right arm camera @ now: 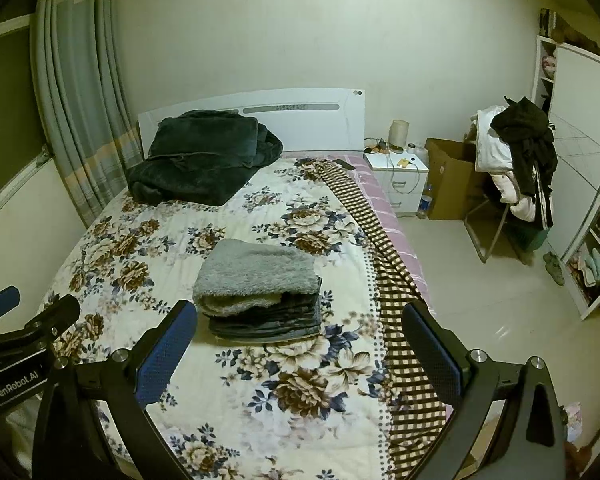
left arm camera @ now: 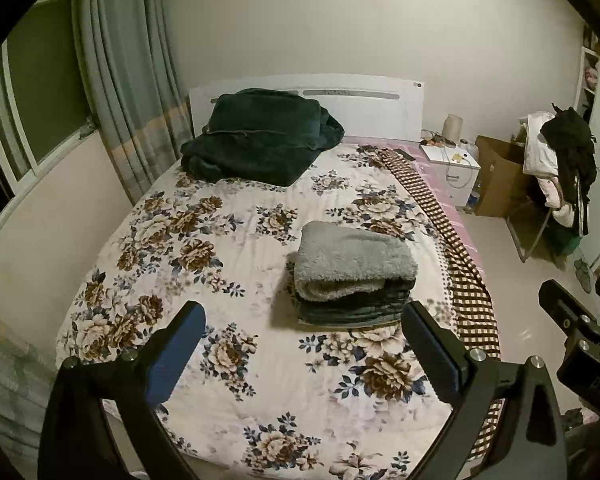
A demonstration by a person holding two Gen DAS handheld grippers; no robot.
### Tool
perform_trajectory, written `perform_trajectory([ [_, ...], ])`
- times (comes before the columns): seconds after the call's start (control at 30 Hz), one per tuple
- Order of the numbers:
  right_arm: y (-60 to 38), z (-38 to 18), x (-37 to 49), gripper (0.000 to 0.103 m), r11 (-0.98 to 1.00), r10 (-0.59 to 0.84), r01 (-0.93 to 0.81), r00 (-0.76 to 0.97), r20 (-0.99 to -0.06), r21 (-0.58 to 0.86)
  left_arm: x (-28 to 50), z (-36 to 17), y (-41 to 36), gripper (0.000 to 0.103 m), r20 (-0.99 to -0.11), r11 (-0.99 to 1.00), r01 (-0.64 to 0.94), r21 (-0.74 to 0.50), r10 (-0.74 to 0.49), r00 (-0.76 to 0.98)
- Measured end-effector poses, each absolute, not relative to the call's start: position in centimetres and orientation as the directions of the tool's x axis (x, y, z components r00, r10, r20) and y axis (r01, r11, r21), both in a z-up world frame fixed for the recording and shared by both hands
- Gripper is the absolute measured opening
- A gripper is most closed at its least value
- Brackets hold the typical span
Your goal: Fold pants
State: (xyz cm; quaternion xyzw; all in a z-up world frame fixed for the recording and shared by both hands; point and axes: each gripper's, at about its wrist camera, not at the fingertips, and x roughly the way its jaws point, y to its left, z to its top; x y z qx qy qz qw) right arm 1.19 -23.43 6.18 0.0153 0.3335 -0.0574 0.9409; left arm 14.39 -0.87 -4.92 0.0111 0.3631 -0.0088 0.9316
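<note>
Both grippers hover above the foot of the bed [left arm camera: 236,432], fingers spread wide and holding nothing: the left gripper [left arm camera: 304,316] and right gripper [right arm camera: 300,316] point toward the headboard. Folded pants [right arm camera: 260,292] sit stacked on the floral bedspread beyond the fingertips, short of a dark blanket [right arm camera: 200,156].

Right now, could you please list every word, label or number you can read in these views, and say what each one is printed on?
"GenRobot.AI": white lettering on the body of the left hand-held gripper, seen in the right wrist view.
"DAS": faint, partly cut-off characters on the right hand-held gripper in the left wrist view; uncertain.
Round mark on the headboard corner: too small to read.
Bottle label by the nightstand: blurred.
</note>
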Motion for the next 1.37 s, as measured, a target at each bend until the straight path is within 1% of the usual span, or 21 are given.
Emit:
perform_trajectory([
  [1.37, -23.0, 5.0, 1.0, 0.103, 0.997, -0.054, 0.079, 0.766, -0.641, 0.011, 13.9, -4.0, -1.4, 0.1, -0.662, 1.0, -0.016, 0.011, 0.019, 0.749],
])
